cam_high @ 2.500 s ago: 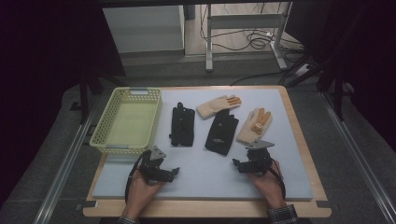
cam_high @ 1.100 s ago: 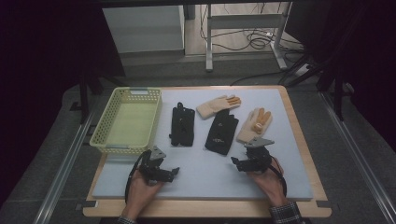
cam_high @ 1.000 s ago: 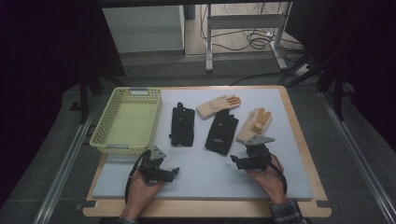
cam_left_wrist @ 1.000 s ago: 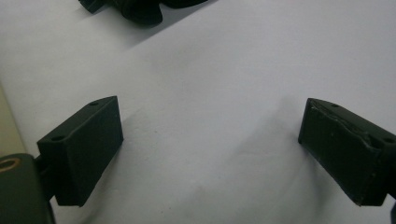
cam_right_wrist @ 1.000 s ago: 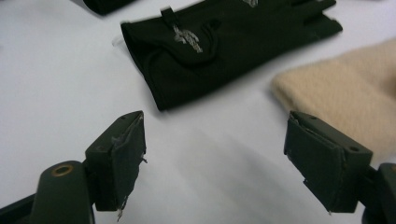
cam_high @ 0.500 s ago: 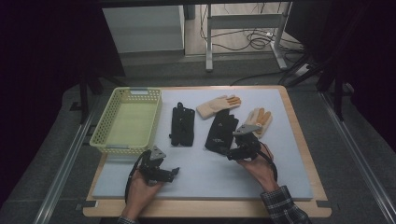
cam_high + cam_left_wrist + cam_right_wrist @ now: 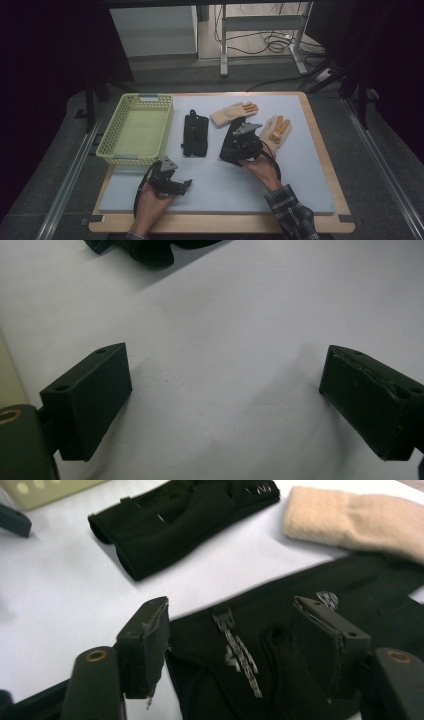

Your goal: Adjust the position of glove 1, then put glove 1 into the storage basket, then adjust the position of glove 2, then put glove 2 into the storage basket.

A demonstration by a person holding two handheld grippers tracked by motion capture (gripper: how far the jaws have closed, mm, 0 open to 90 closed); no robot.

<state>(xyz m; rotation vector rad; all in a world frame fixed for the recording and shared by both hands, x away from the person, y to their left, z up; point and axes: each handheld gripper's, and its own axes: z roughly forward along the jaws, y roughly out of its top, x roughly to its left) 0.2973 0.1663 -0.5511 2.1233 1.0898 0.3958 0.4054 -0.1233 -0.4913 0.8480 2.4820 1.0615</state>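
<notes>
- The right hand-held gripper is reaching over the black glove at desk centre, having come up from five o'clock.
- Its jaws are narrowing astride the cuff, not yet clamped.
- The left hand-held gripper is waiting at seven o'clock, jaws apart.
- A pick-up seems imminent.

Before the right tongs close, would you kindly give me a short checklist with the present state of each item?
1. Right tongs straddle the near black fabric glove: ok.
2. Jaws closing, pads not yet pressing the glove: ok.
3. Cream knitted glove outside the jaws: ok.
4. Second black fabric glove apart from the target: ok.
5. Yellow-green plastic basket has room: ok.
6. Left tongs open, nothing between them: ok.
</notes>
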